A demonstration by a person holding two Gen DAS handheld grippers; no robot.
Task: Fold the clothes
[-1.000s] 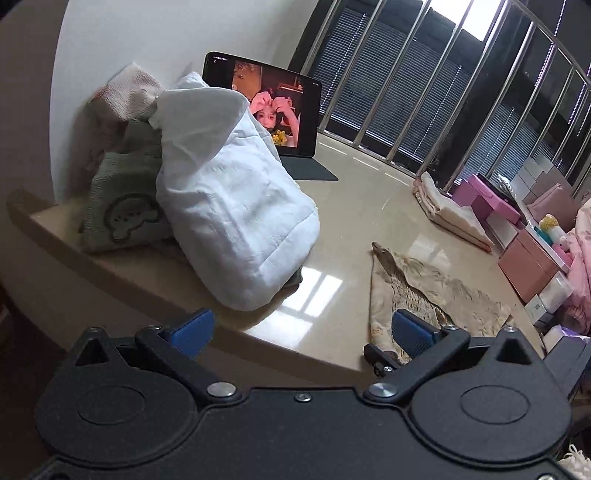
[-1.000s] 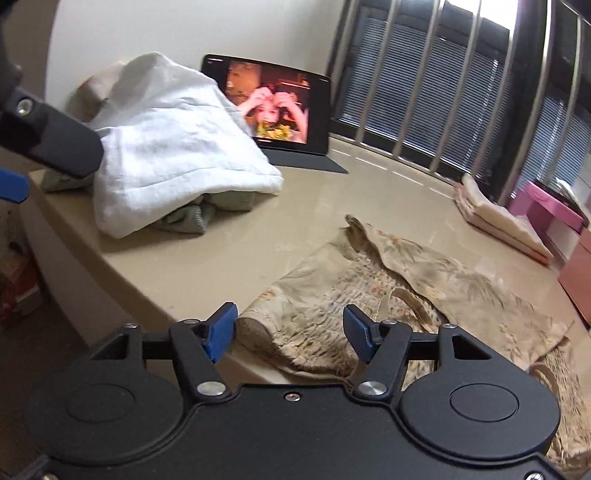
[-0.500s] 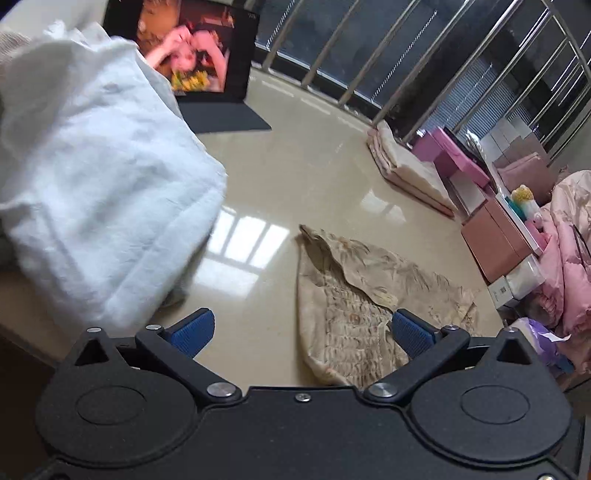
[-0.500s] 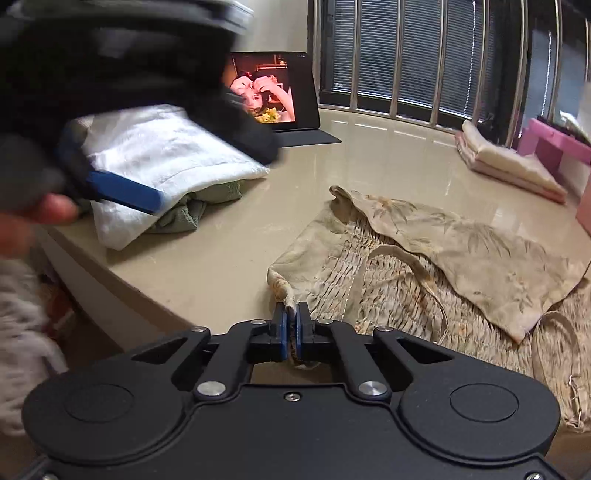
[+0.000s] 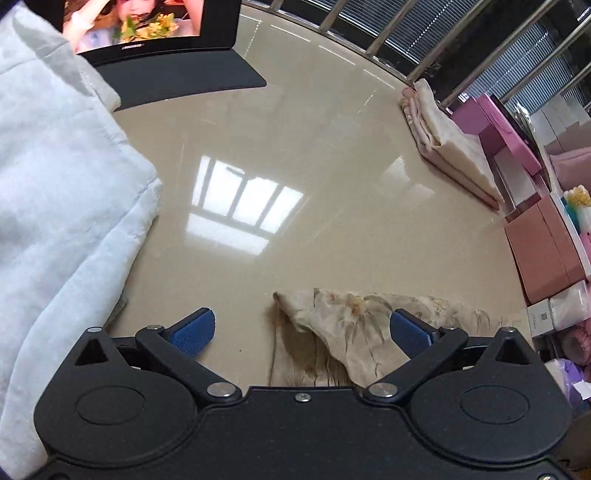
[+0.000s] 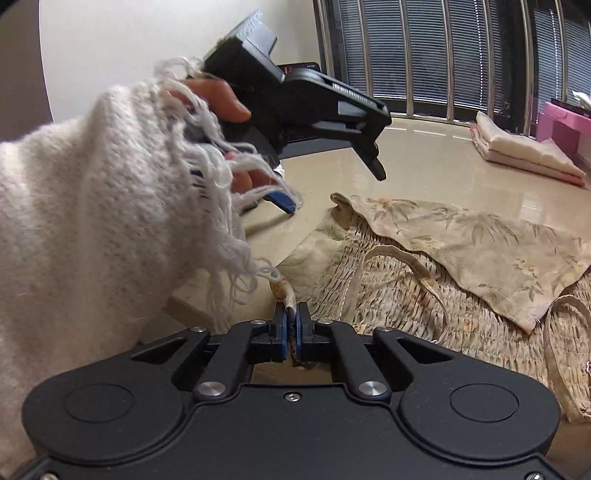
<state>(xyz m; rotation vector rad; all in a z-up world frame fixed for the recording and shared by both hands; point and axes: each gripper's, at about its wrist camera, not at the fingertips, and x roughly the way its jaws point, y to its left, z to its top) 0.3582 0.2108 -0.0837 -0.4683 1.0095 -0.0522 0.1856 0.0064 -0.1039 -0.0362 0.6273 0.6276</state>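
A beige floral smocked garment lies spread on the glossy beige table. My right gripper is shut on a near corner of that garment at the table's front edge. My left gripper hangs open just above the garment's far upper corner, which lies between its blue pads without touching them. In the right wrist view the left gripper appears from the side, held by a hand in a fringed cream sleeve.
A heap of white and pale clothes lies on the left. A tablet playing video stands at the back. Folded cream and pink cloths sit at the right, with pink boxes beyond the edge and window bars behind.
My right gripper closed on the garment's near corner. My left gripper swung right and forward, from beside the white heap to over the garment's far corner, staying open.
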